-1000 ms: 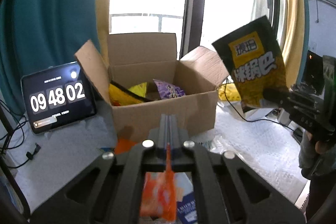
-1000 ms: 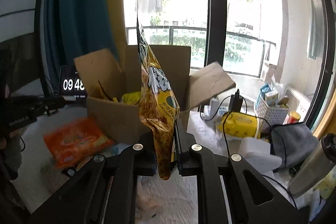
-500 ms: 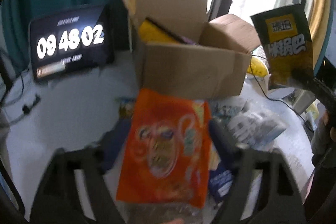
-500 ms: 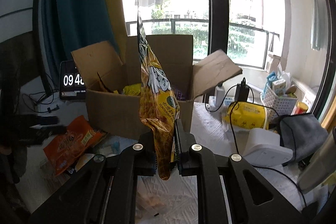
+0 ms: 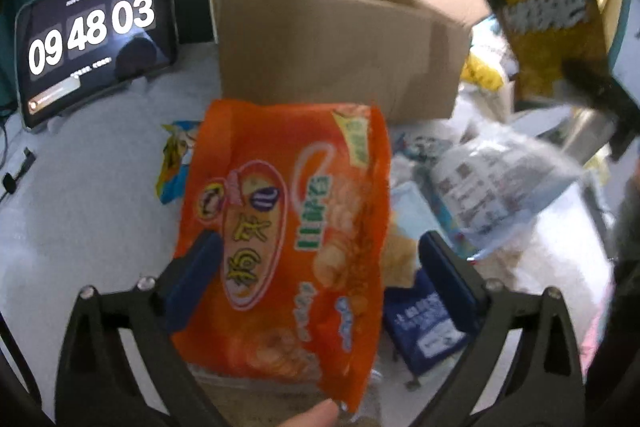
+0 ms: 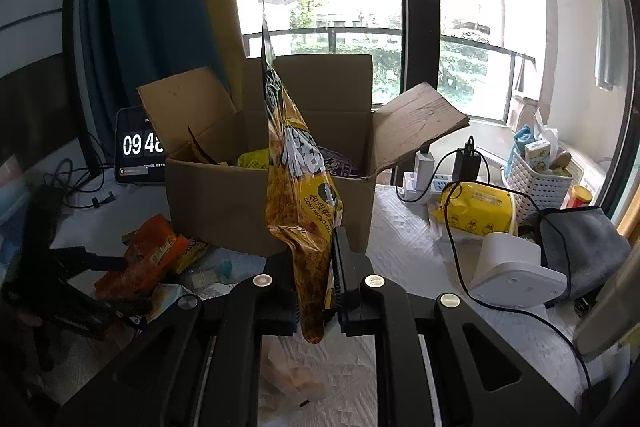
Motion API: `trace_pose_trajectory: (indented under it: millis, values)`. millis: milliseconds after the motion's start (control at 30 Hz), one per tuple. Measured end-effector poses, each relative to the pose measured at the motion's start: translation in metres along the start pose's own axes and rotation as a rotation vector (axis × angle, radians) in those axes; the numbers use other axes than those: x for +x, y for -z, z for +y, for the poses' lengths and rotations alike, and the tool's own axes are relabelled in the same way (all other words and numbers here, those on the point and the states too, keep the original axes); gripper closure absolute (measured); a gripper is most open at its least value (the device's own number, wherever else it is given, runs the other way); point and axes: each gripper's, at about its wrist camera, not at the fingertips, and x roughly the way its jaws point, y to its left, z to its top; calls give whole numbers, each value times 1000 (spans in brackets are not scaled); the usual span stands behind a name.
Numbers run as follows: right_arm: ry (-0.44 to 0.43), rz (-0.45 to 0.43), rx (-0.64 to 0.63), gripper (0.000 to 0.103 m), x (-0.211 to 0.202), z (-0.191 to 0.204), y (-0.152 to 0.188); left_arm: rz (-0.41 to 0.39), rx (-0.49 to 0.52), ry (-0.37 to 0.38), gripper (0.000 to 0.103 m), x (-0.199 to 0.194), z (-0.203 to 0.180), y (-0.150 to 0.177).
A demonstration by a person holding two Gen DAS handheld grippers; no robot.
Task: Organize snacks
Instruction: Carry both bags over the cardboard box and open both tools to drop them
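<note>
the right gripper (image 6: 334, 279) pinches a tall yellow crinkly snack bag (image 6: 298, 187) by its bottom seam — light, floppy, probably slippery; left gripper (image 5: 320, 275), jaws just opened wide, straddles an orange foil bag (image 5: 288, 227).

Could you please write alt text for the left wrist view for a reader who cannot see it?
An orange snack bag lies between the wide-open left gripper fingers, before a cardboard box. A tablet clock stands left; a yellow-black bag hangs upper right.

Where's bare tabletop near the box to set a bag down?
Bare cloth lies left of the orange bag, between it and the clock tablet. Also right of the cardboard box, before the yellow wipes pack. Crowded: the snack pile right of the orange bag.
</note>
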Motion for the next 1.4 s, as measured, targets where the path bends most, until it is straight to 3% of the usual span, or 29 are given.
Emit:
trace_pose_trajectory:
  millis: [100,133,200,233,333,667,967,1100,1400]
  values:
    - [3,1,2,88,-2,0,0,-10,-18,4,7,2,3,-1]
    - [4,0,1,88,-3,0,0,-16,-26,-1,29,1,5,-1]
    - [6,-1,1,88,-4,0,0,-18,-40,4,50,-1,10,-2]
    - [7,-3,2,88,-5,-1,-1,-26,-44,11,58,-4,12,-2]
    - [1,-13,6,88,-7,-1,-4,-43,-29,2,65,-11,13,-3]
    - [5,-60,-29,88,-8,6,-33,-193,-36,49,65,-73,19,-26]
    - [7,-99,-21,88,14,-3,-66,-386,31,58,65,-120,8,-92]
    - [15,-113,-15,88,30,-8,-80,-447,65,50,65,-117,-4,-132]
    - [13,-107,16,88,76,-29,-100,-459,96,41,65,-71,-20,-195]
